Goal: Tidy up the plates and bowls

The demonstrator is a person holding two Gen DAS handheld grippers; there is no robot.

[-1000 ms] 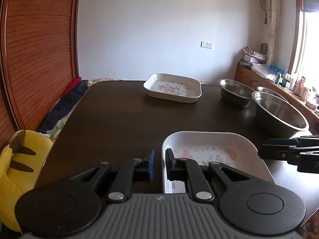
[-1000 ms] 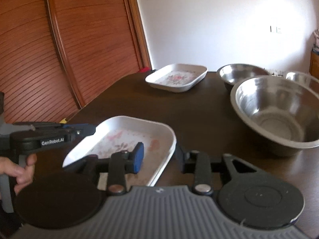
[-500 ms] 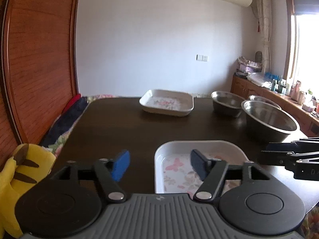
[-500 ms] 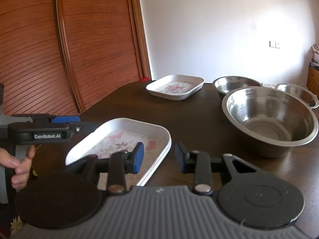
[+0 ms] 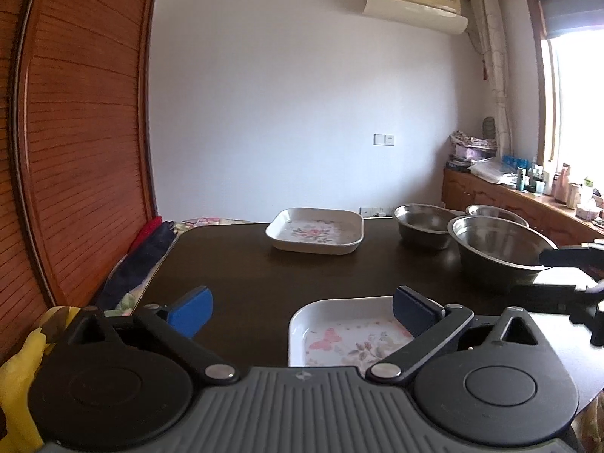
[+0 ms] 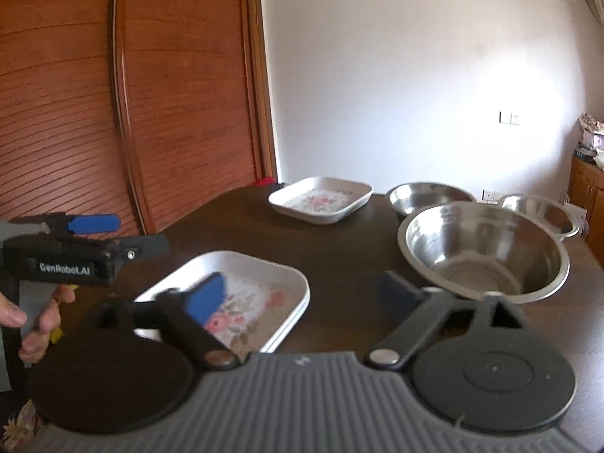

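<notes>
A white floral dish [image 5: 339, 339] [image 6: 256, 275] rests on the dark table [image 5: 245, 264] near me. Its near corner shows a double rim, as if two dishes are stacked. My left gripper [image 5: 302, 313] [image 6: 124, 234] is opening wide, with the dish's left rim between its jaws but untouched. At the dish's right rim my right gripper [image 6: 302, 292] [image 5: 555, 270] is also opening, pads clear of it. Farther back sit a second floral dish [image 5: 315, 232] [image 6: 321, 200], a large steel bowl [image 5: 498, 249] [image 6: 483, 249], a medium one [image 5: 422, 222] [image 6: 426, 196] and a small one [image 5: 494, 213] [image 6: 540, 211].
A person's hand [image 6: 37, 321] holds the left gripper's handle. A yellow plush toy [image 5: 19, 377] and folded clothes [image 5: 139, 264] lie off the table's left edge. A wooden sliding door [image 6: 170, 113] stands left. A cluttered sideboard [image 5: 528, 196] runs under the window at right.
Both grippers were shut on the near dish's rims and have now opened wide, the left first, then the right. Both drew back and tilted up a little; the dish stays on the table.
</notes>
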